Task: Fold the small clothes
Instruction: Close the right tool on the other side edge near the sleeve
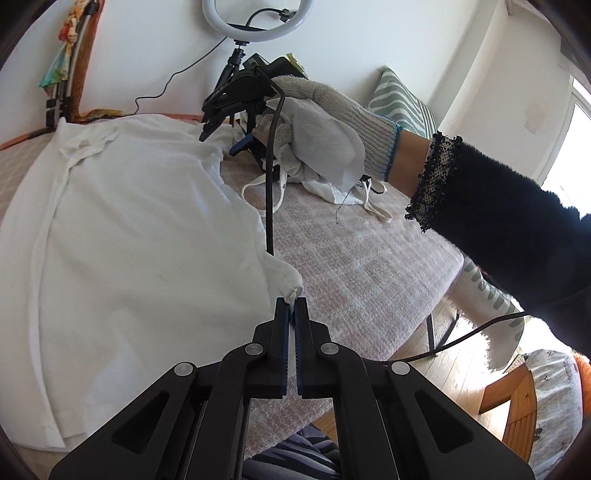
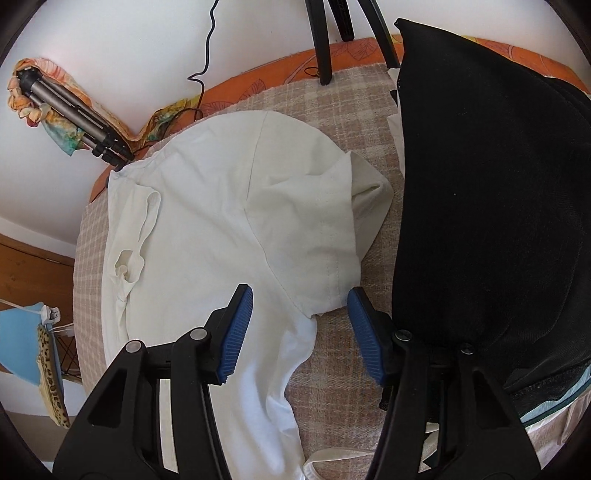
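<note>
A white T-shirt [image 1: 122,229] lies spread on a beige checked blanket [image 1: 369,266]. My left gripper [image 1: 291,301] is shut on a bunched corner of the shirt's near edge. In the left wrist view my right gripper [image 1: 212,127], held by a gloved hand [image 1: 332,122], hovers over the shirt's far edge. In the right wrist view the right gripper [image 2: 300,300] is open, its blue pads [image 2: 236,332] on either side of the sleeve's edge on the white T-shirt [image 2: 221,229].
A black garment [image 2: 487,206] lies on the blanket [image 2: 340,369] right of the shirt. A small white cloth with straps [image 1: 332,192] lies beneath the gloved hand. A ring light on a tripod [image 1: 255,22] stands at the back. A black cable [image 1: 269,192] hangs down.
</note>
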{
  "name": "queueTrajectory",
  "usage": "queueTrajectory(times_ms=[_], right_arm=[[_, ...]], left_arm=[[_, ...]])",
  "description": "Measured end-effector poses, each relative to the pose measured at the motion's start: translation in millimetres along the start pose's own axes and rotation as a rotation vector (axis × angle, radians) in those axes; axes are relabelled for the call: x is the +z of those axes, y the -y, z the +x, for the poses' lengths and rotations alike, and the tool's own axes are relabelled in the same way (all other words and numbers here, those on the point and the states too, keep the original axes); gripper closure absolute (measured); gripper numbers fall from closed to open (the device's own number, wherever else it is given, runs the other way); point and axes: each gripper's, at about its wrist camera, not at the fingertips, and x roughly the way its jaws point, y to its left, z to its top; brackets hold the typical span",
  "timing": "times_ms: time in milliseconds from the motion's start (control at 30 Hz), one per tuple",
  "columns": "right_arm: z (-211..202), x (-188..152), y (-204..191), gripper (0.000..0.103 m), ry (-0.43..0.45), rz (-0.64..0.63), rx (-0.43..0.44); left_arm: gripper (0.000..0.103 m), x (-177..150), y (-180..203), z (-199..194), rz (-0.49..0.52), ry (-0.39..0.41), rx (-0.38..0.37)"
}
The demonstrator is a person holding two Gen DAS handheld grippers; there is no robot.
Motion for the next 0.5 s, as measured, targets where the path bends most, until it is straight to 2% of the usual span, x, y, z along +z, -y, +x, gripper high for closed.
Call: queueTrajectory(times_ms=[133, 233, 400, 500], right_arm=[[-2, -4, 3, 0.049, 0.000, 0.066, -0.018], [-8, -15, 1, 0.049, -0.007, 0.089, 0.024], [1, -15, 8, 0.050, -0.009, 0.141, 0.016], [8, -9, 13, 0.073, 0.001, 0.166, 0.061]], left_arm=[[0.102, -3, -2, -5, -0.008, 0.011, 0.002], [0.102, -3, -6, -10, -0.014, 0.023, 0.005], [0.102, -3, -10, -14, -0.023, 0.035, -0.002], [0.102, -4, -11, -17, -0.028, 0.041, -0.002]])
